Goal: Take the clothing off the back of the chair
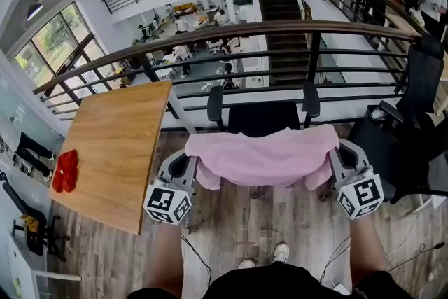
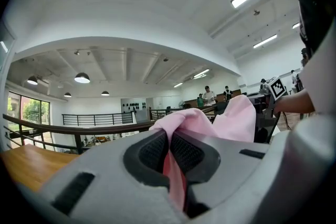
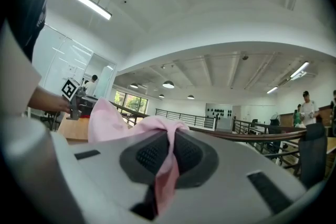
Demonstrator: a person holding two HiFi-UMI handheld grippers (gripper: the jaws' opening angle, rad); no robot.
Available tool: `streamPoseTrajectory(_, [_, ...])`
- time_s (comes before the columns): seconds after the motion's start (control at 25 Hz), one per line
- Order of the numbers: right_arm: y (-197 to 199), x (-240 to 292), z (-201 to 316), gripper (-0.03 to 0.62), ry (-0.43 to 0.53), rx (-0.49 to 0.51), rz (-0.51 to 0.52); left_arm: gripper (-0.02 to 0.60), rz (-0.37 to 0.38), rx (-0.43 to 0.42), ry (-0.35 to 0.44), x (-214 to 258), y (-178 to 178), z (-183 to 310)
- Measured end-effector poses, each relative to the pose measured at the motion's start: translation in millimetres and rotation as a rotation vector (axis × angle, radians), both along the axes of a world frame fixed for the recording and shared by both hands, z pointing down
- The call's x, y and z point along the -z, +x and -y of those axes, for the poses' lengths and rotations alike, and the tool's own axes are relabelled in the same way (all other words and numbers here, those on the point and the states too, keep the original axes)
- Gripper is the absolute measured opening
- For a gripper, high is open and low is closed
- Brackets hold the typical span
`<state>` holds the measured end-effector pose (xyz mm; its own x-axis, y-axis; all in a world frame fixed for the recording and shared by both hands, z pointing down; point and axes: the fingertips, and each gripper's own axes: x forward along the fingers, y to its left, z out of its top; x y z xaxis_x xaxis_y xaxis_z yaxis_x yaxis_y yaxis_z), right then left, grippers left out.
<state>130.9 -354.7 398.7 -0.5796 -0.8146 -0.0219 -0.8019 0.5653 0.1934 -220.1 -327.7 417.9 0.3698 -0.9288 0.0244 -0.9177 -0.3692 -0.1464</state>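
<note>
Your left claw (image 2: 169,153) and right claw (image 3: 170,152) are clenched on the pink garment (image 1: 262,154) at its nine and three o'clock ends, and since it looks light and limp, those end holds suit it.

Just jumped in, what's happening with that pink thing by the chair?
A person holds a two-jaw gripper in each hand, and both are clamped on the pink garment: the left gripper pinches one end, the right gripper the other. It hangs spread between them over the black chair. Whether it is clear of the chair back cannot be told.
</note>
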Motion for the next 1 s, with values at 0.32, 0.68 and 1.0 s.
streamPoseTrajectory(0.32, [1, 36, -21, 0.020, 0.072, 0.012, 0.029, 0.023, -0.004, -0.008, 0.082, 38, 6, -16])
streamPoseTrajectory(0.68, [18, 77, -58, 0.020, 0.160, 0.078, 0.058, 0.023, -0.009, 0.015, 0.133, 64, 27, -48])
streamPoseTrajectory(1.0, [33, 75, -85, 0.020, 0.167, 0.139, 0.032, 0.023, -0.017, 0.059, 0.187, 81, 42, -82])
